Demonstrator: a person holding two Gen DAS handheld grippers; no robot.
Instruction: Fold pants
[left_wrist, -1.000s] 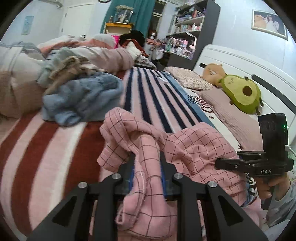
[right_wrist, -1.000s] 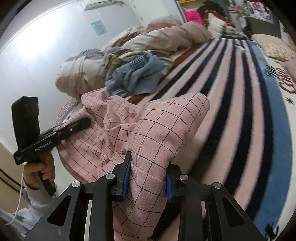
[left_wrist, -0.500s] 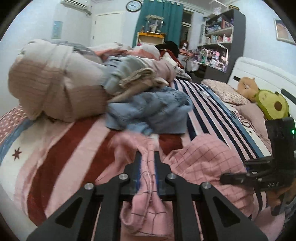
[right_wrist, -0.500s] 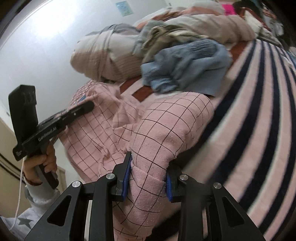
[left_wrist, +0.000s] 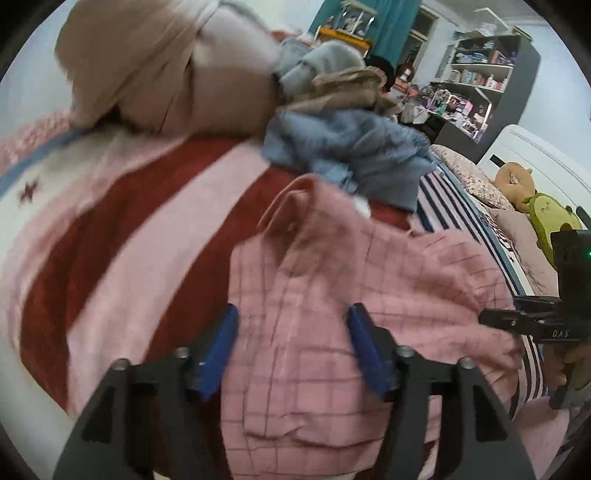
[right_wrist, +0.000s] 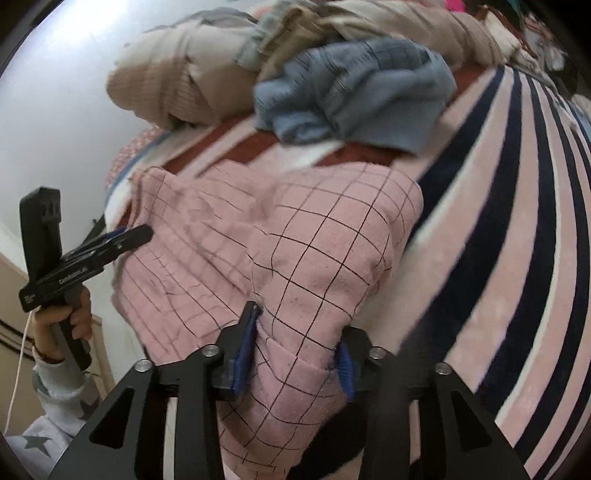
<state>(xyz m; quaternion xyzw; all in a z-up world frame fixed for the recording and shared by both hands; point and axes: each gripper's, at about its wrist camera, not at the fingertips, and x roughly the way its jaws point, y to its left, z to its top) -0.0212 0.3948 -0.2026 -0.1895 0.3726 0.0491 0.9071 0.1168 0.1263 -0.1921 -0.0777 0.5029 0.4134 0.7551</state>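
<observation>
Both jaws are opening — the left hand-held gripper (left_wrist: 291, 345) has let go of the pants (left_wrist: 332, 295), now lowered onto the bed.

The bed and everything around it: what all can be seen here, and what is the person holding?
pants: one, pink with dark checks, lying on the blanket nearest the cameras
blanket: one, pink, red and navy stripes, covering the bed
blue garment: one, crumpled beyond the pants
beige bedding pile: one heap, behind the blue garment
plush toys: two, a tan one and a green avocado, by the white headboard
shelves: one dark unit, cluttered, far wall
teal curtain: one, far wall
left gripper: black with blue pads, jaws opening, pants between them but pads clear of the cloth
right gripper: the same make, jaws opening, pads touching a fold of the pants
</observation>
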